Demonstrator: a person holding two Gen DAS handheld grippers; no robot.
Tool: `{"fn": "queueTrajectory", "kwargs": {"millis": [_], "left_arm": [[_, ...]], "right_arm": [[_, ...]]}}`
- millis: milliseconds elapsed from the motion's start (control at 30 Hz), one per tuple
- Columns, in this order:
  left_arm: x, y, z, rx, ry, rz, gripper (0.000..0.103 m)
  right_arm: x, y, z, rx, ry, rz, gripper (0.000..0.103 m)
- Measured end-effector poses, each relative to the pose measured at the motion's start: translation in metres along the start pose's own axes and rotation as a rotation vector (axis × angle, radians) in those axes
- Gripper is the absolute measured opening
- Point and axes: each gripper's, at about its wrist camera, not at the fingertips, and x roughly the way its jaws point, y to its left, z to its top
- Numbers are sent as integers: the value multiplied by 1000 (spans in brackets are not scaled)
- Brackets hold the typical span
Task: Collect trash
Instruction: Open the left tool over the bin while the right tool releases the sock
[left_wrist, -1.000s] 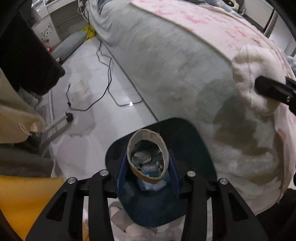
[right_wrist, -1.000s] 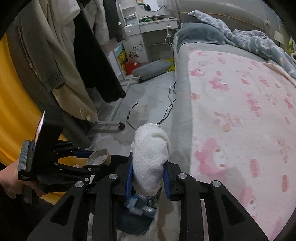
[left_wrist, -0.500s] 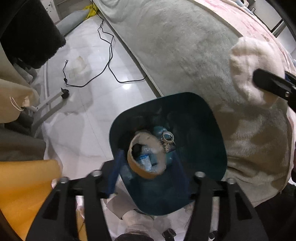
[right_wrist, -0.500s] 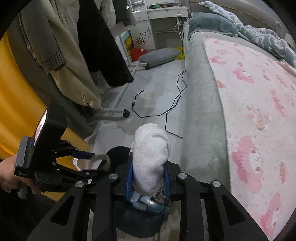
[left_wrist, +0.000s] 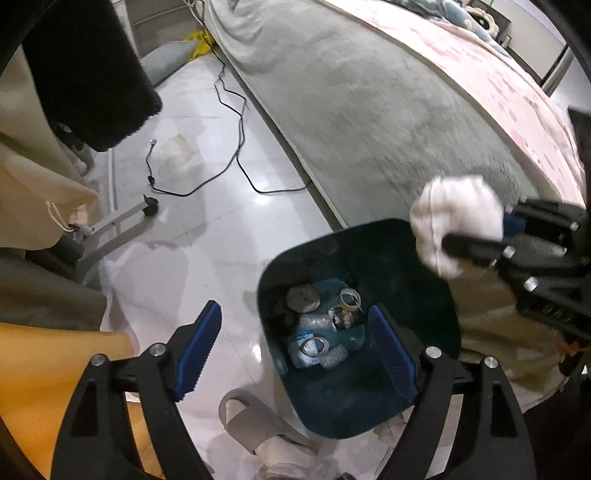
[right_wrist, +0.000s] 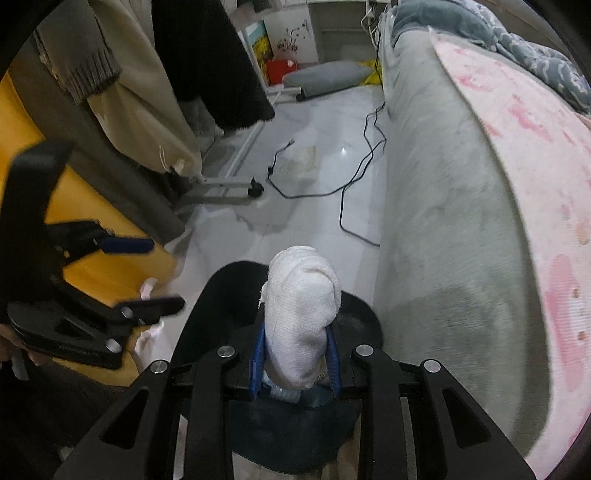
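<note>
White cloth wad (right_wrist: 301, 314) clenched in the right tool (right_wrist: 295, 360), held over the dark blue bin (left_wrist: 436, 291) on the floor beside the grey bed (left_wrist: 369, 110); bin already holds tape rolls and crumpled wrappers (left_wrist: 317, 325). Left tool (left_wrist: 295, 350) above the bin's near edge, jaws opening, nothing between them. Black cable (left_wrist: 229, 147) trails across the white floor behind.

We see a dark teal bin (left_wrist: 424, 373) on the floor beside the bed, holding bottles and tape rolls; a white crumpled cloth (right_wrist: 301, 314) hangs above its rim.
</note>
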Motion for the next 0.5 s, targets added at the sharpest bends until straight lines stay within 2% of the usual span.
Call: {"fn": "queueTrajectory", "kwargs": {"millis": [200, 367, 500], "left_arm": [[-12, 9, 3, 4, -75, 50, 86], [-27, 13, 8, -6, -146, 38, 86], [-38, 16, 10, 3, -200, 56, 86]], "right_arm": [[23, 5, -4, 1, 87, -8, 28], [37, 10, -7, -9, 132, 3, 29], [43, 15, -15, -22, 151, 9, 29]]}}
